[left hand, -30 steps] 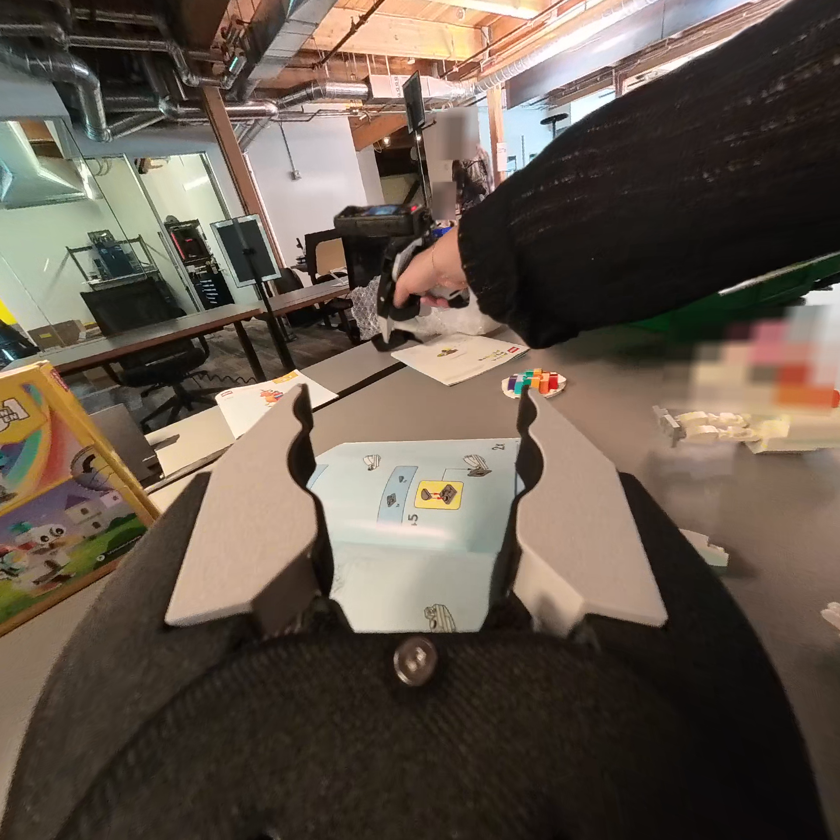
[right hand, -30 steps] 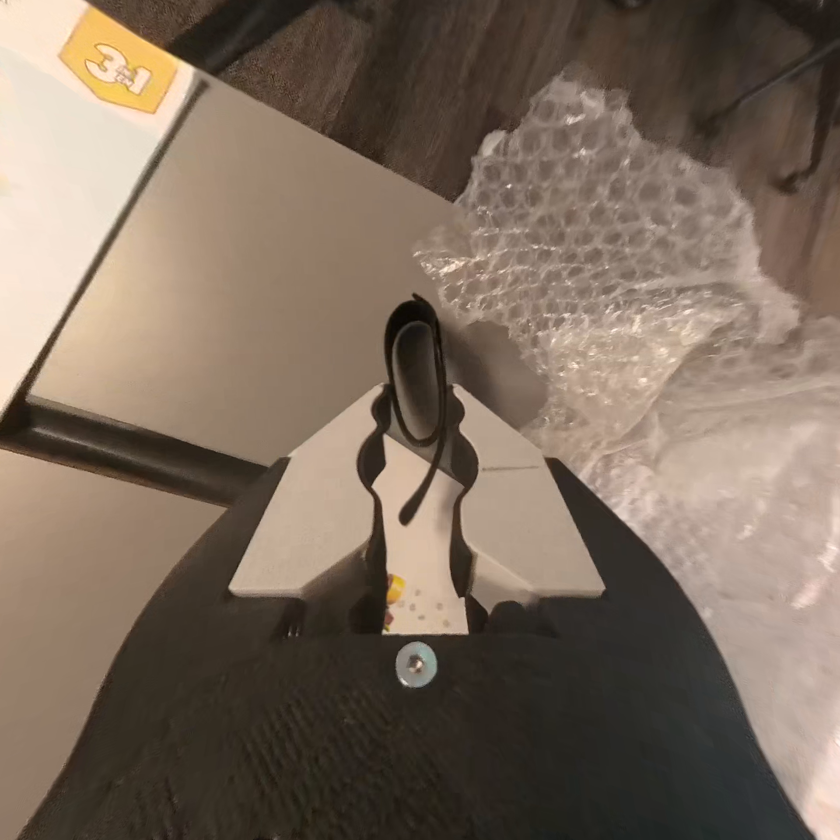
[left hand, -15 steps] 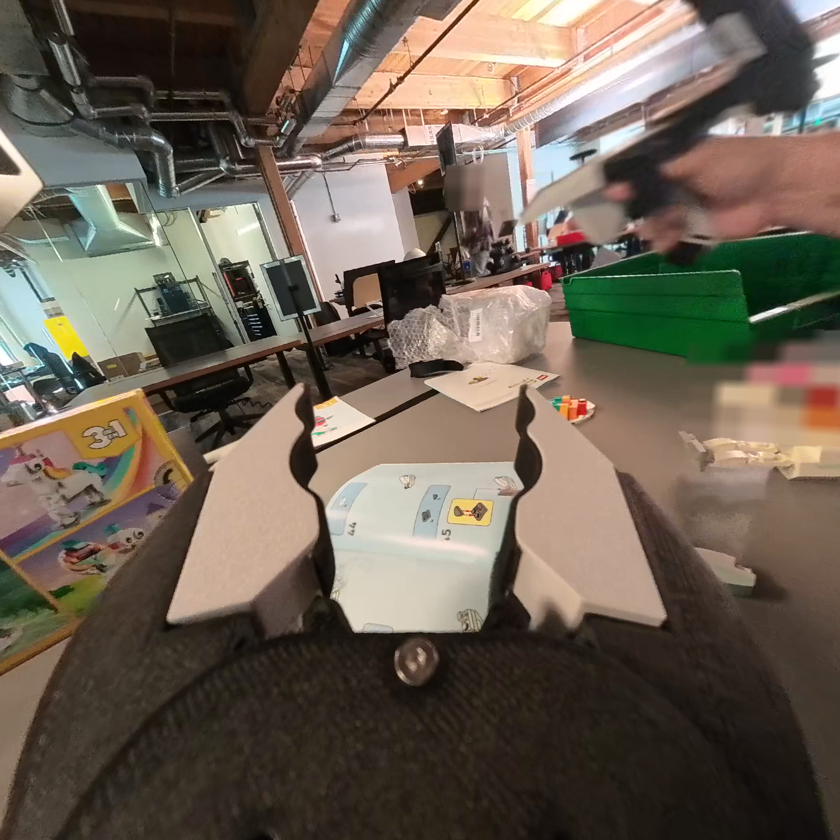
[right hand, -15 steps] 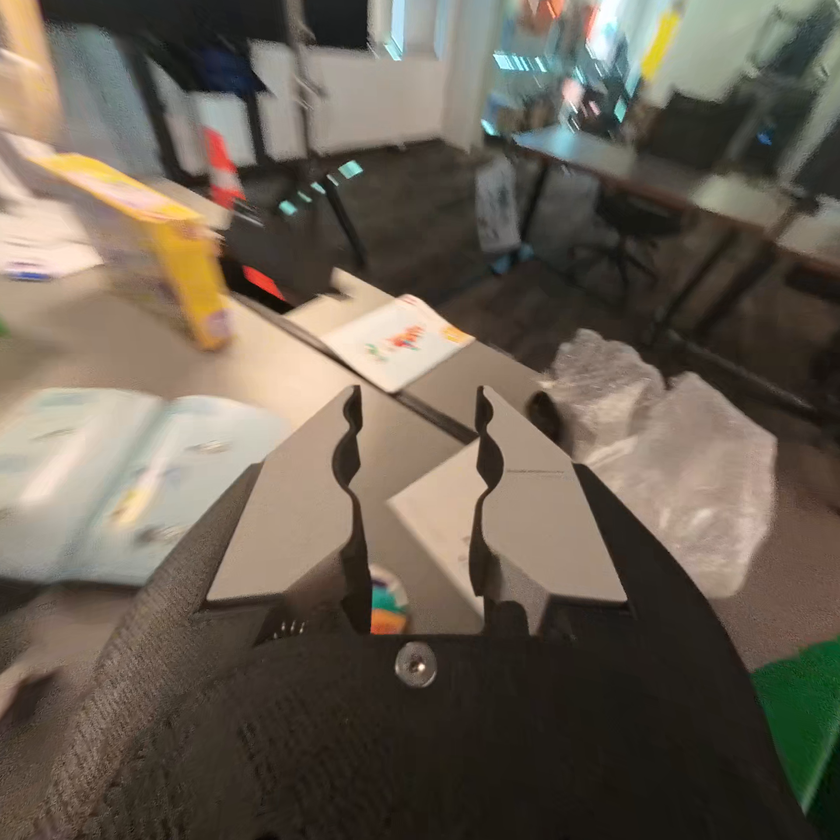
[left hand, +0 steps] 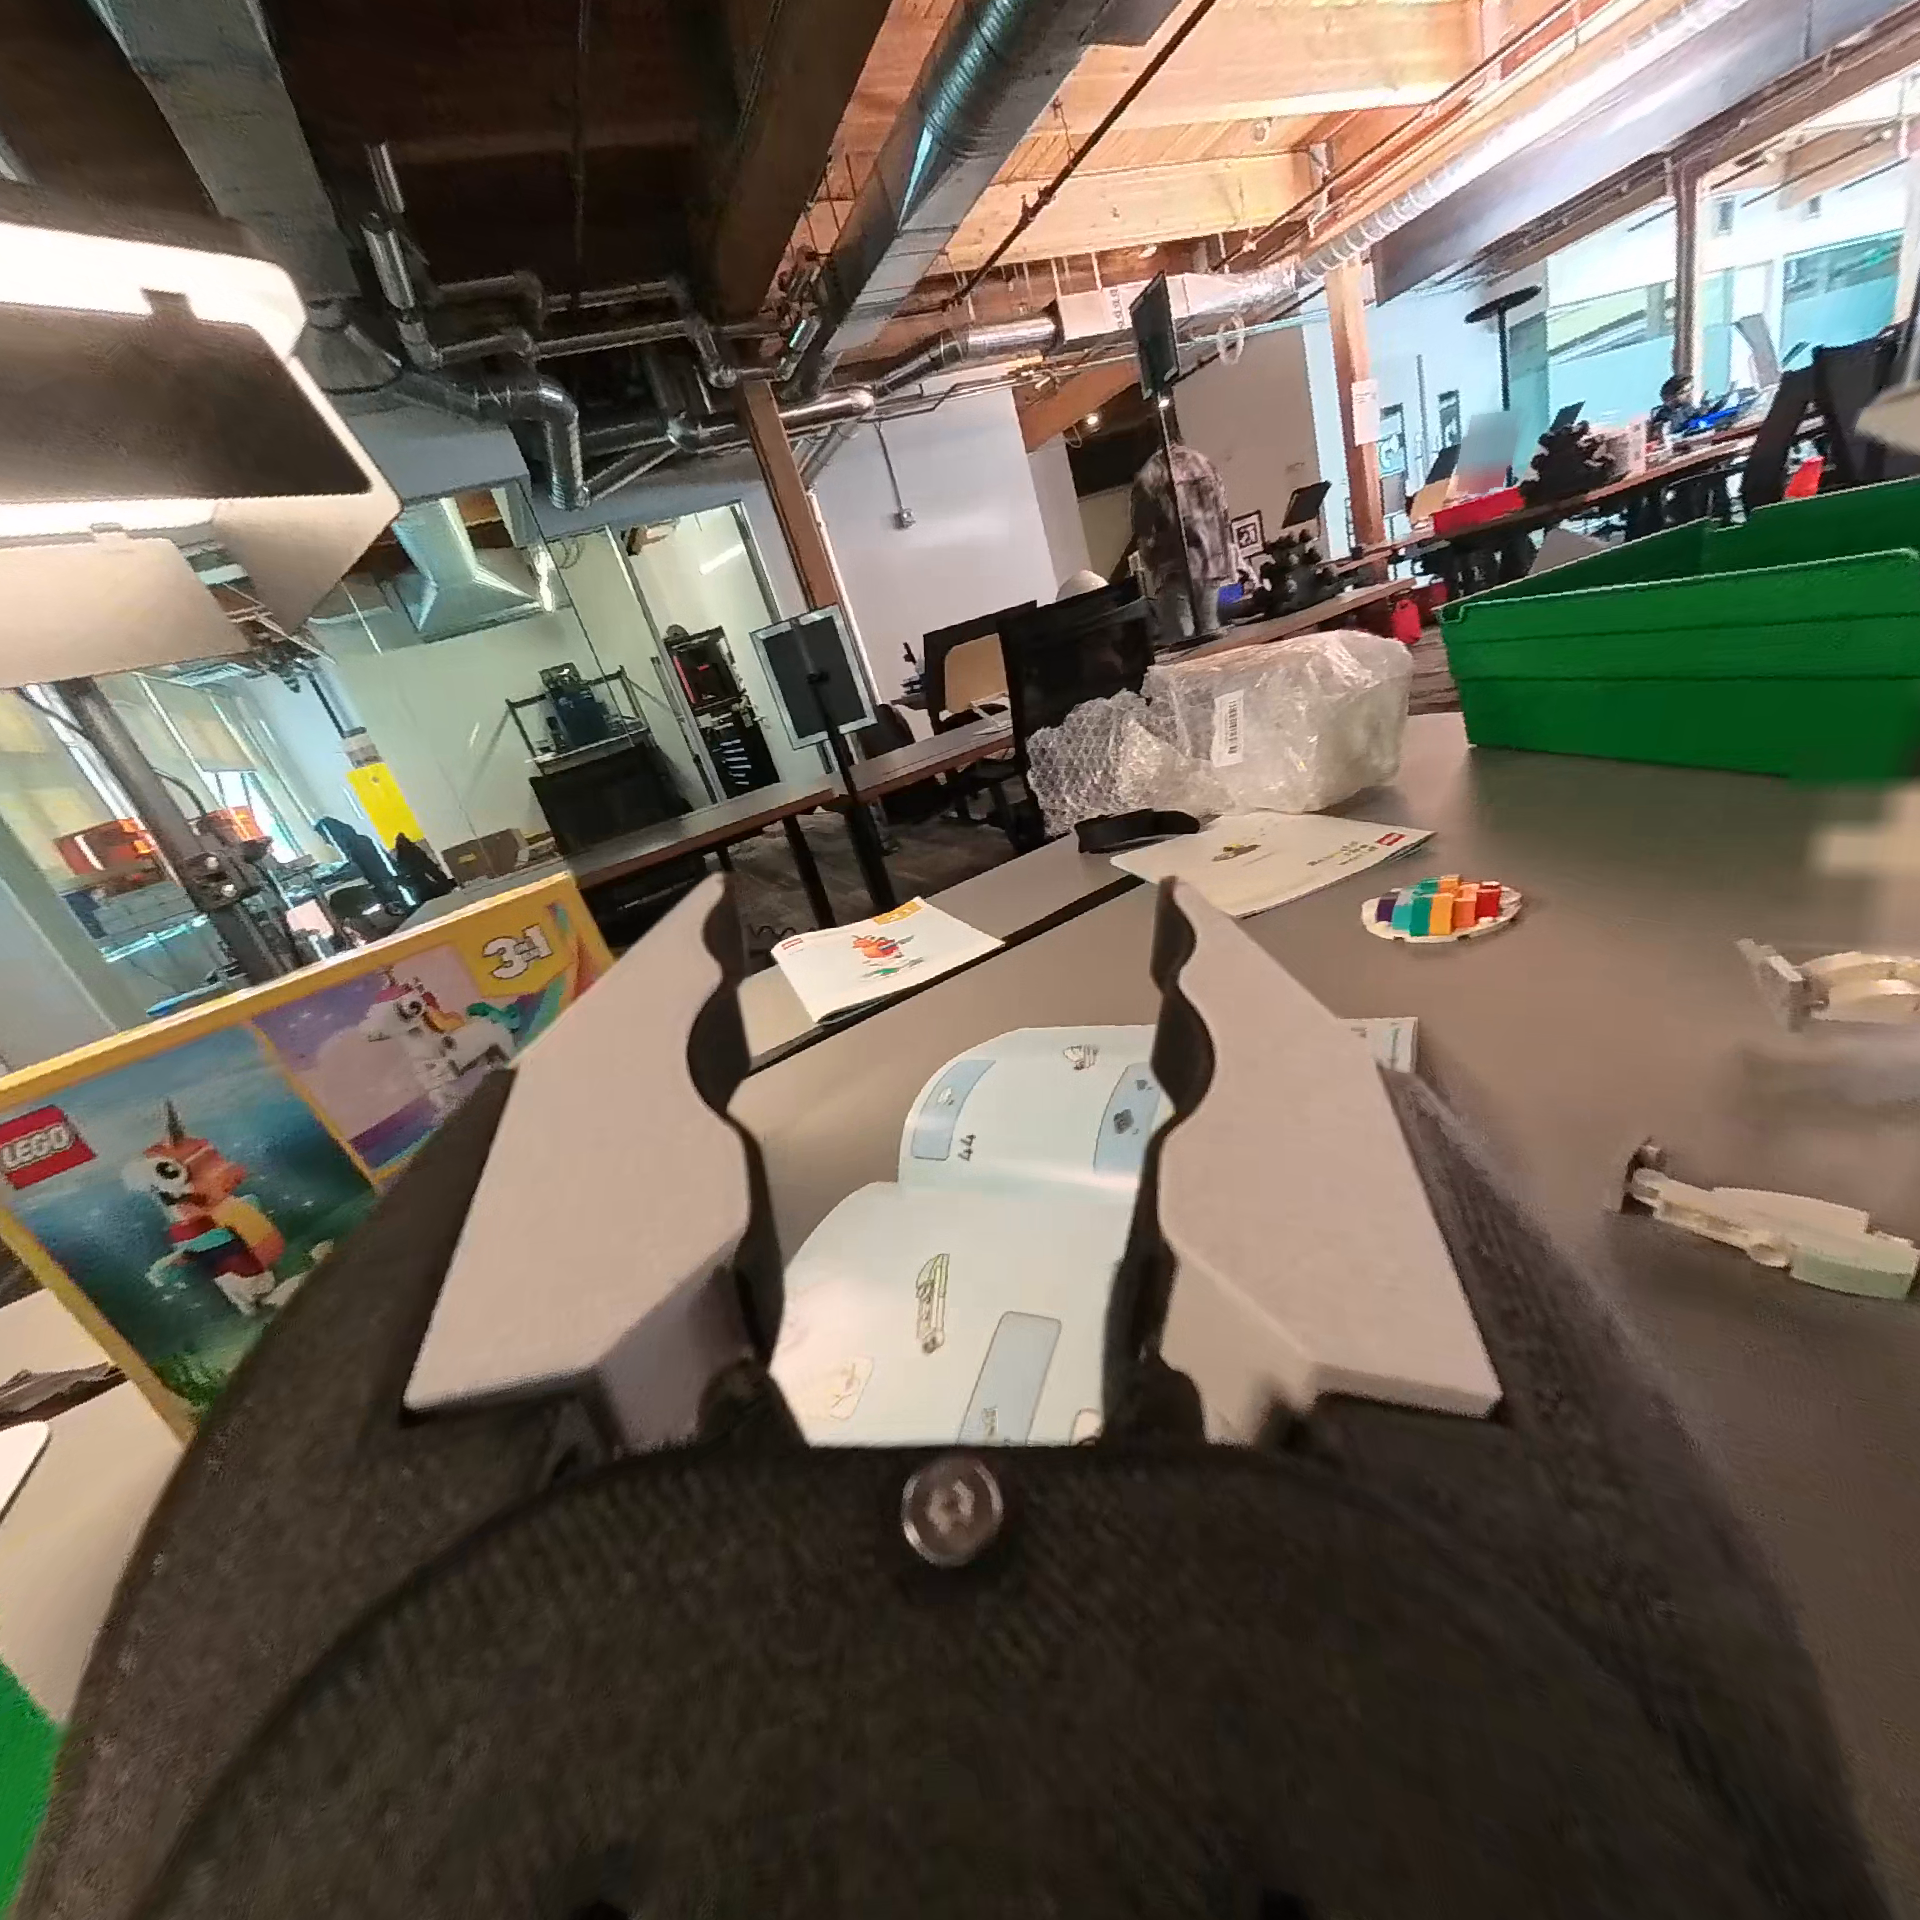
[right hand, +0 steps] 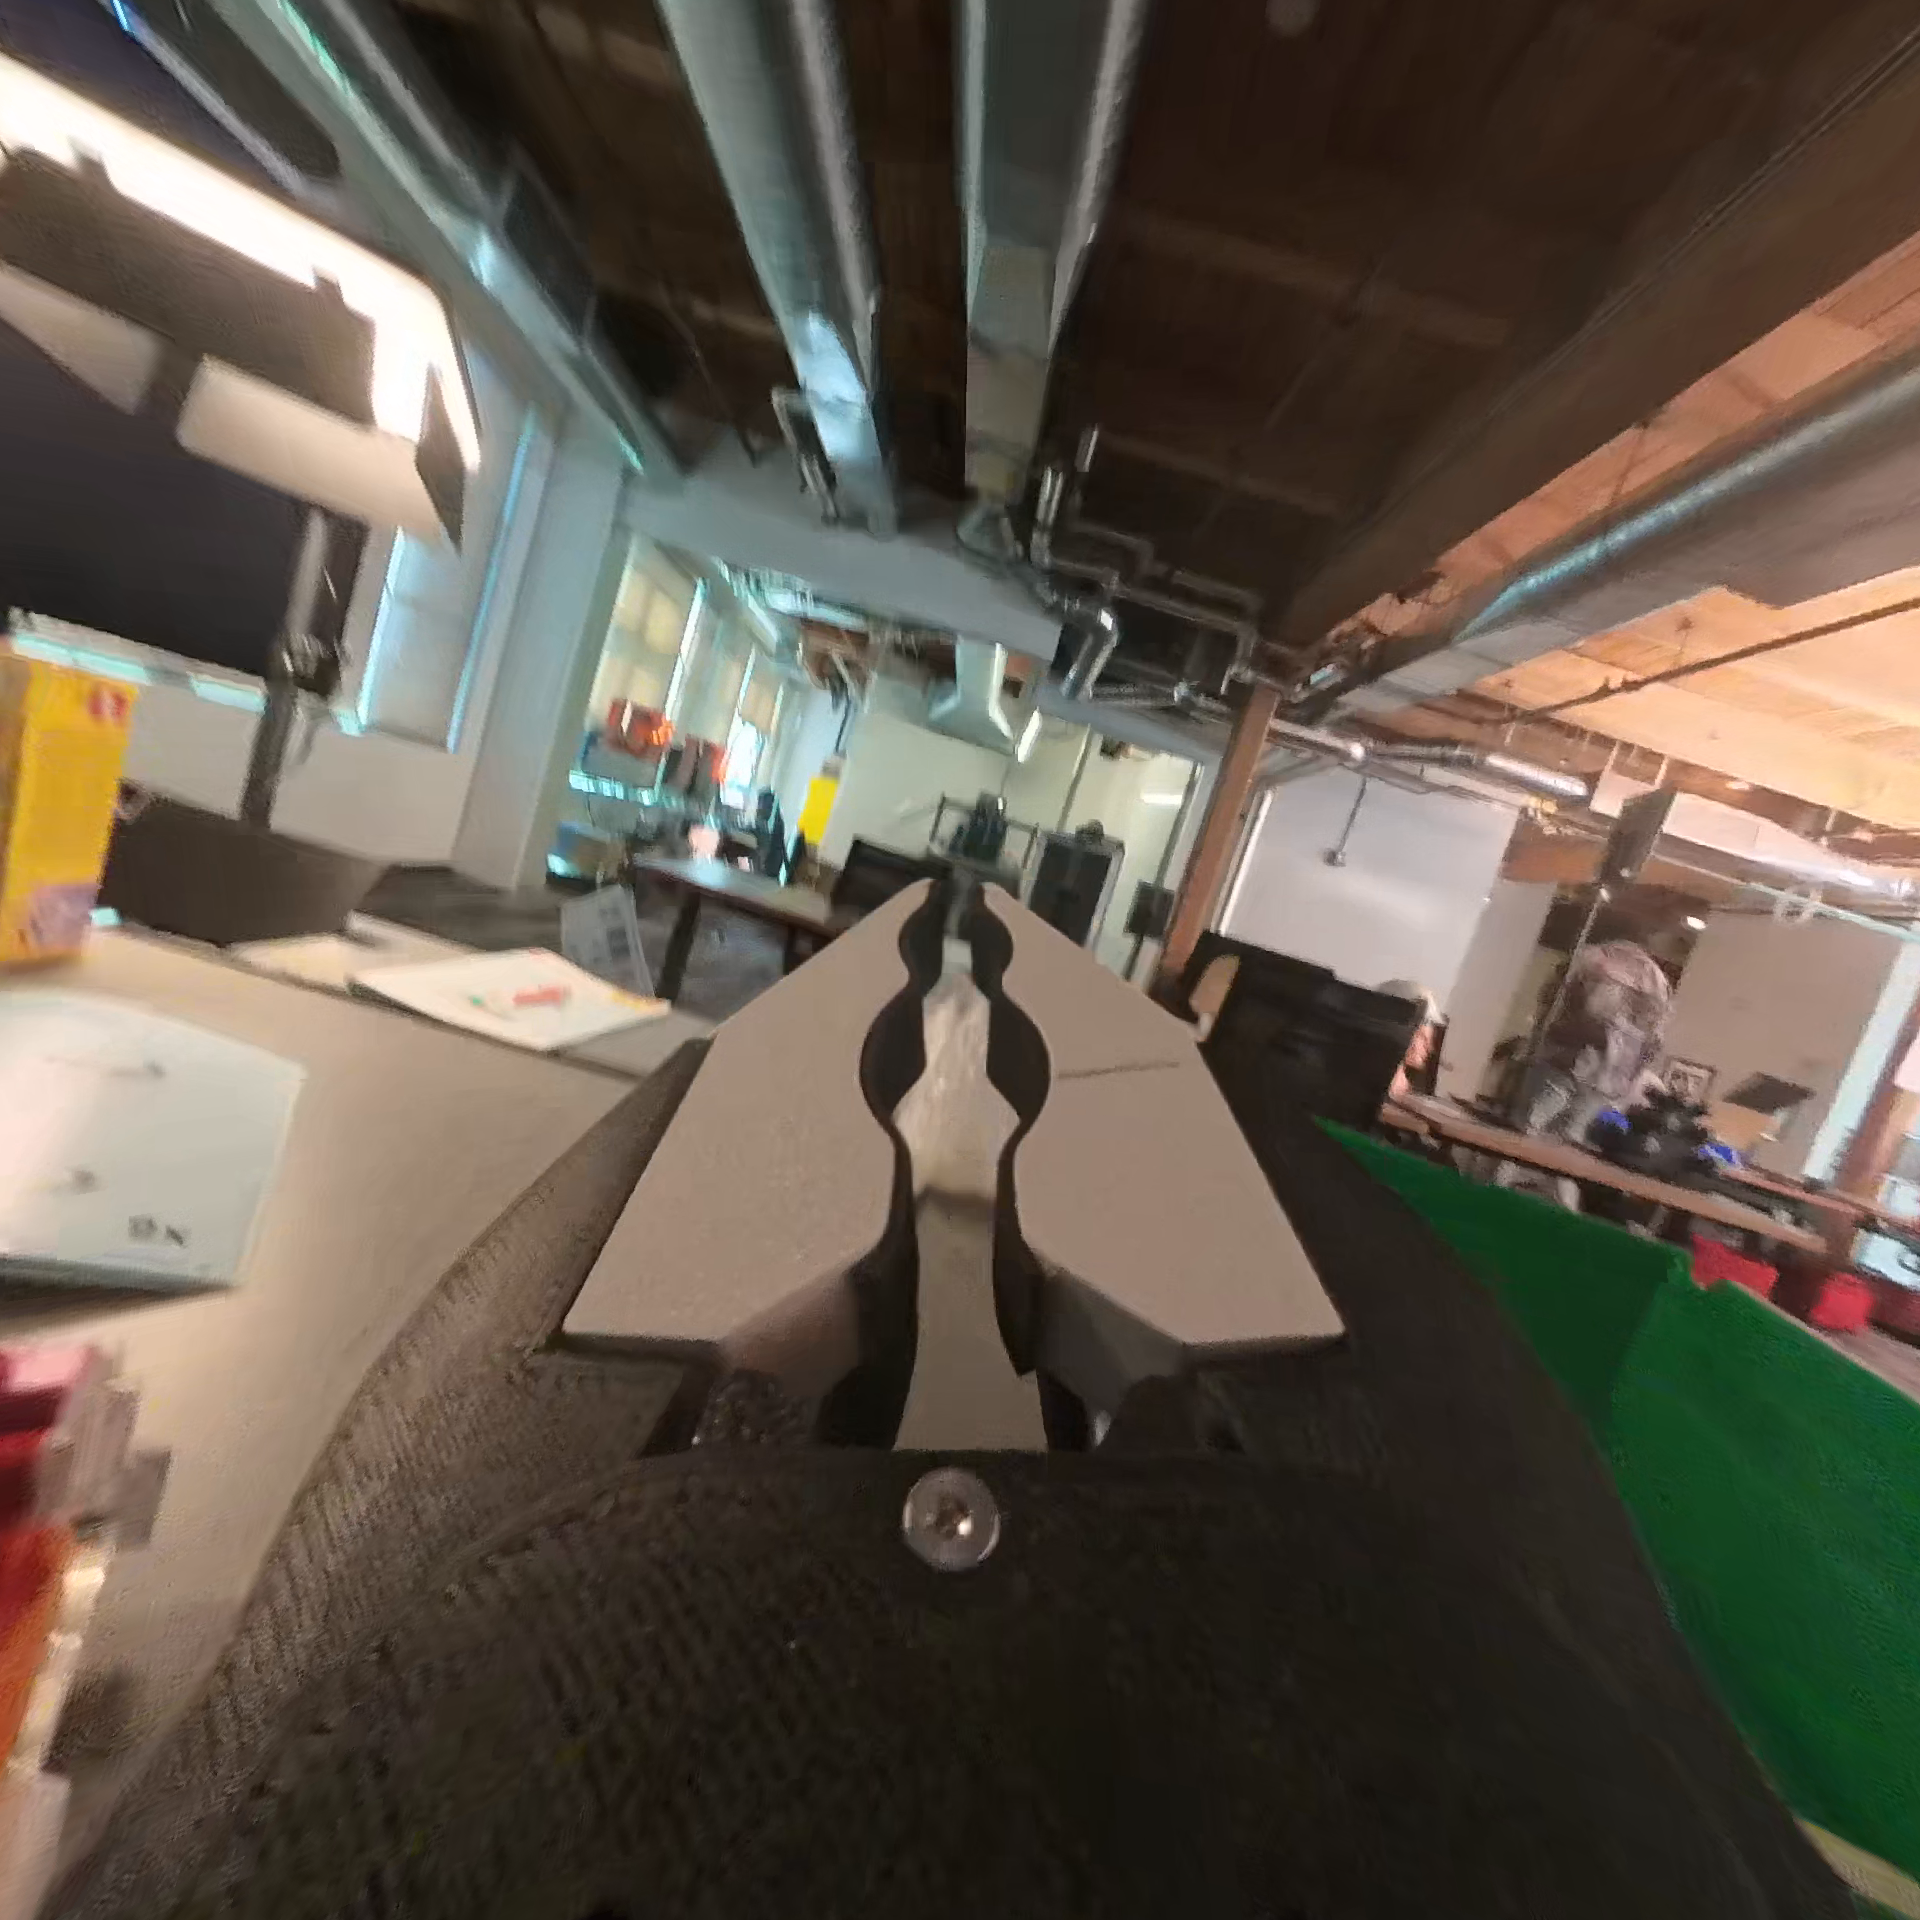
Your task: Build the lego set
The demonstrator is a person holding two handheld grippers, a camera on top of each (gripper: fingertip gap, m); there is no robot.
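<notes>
- The left hand-held gripper [left hand: 948, 940] hangs low over the grey table [left hand: 1621, 1039] with its fingers wide apart and nothing between them; through the gap lies the open light-blue instruction booklet [left hand: 987, 1174].
- The right hand-held gripper [right hand: 958, 902] is raised and tilted up toward the ceiling, its tips almost together and empty; the picture is blurred, so I judge it to be mid-swing.
- The lego itself lies at 3 o'clock of the left gripper: a white part-built piece [left hand: 1766, 1231] near the table's right side, another pale curved assembly [left hand: 1839, 987] beyond it, and a round white plate with coloured bricks [left hand: 1442, 906] at about 1 o'clock.
- The yellow set box [left hand: 270, 1122] stands at 9 o'clock; a green bin [left hand: 1683, 665] sits far off at 2 o'clock, with bubble wrap [left hand: 1226, 727] to its left.
- The step in hand looks like checking the page, then fetching the next part.
- To do it well, bring the right gripper down level and steady first, and open it before reaching.
- Approach the white piece along its length, gripping the flat sides, not the thin tip.
- Use the left gripper to pin the assembly while pressing parts.
</notes>
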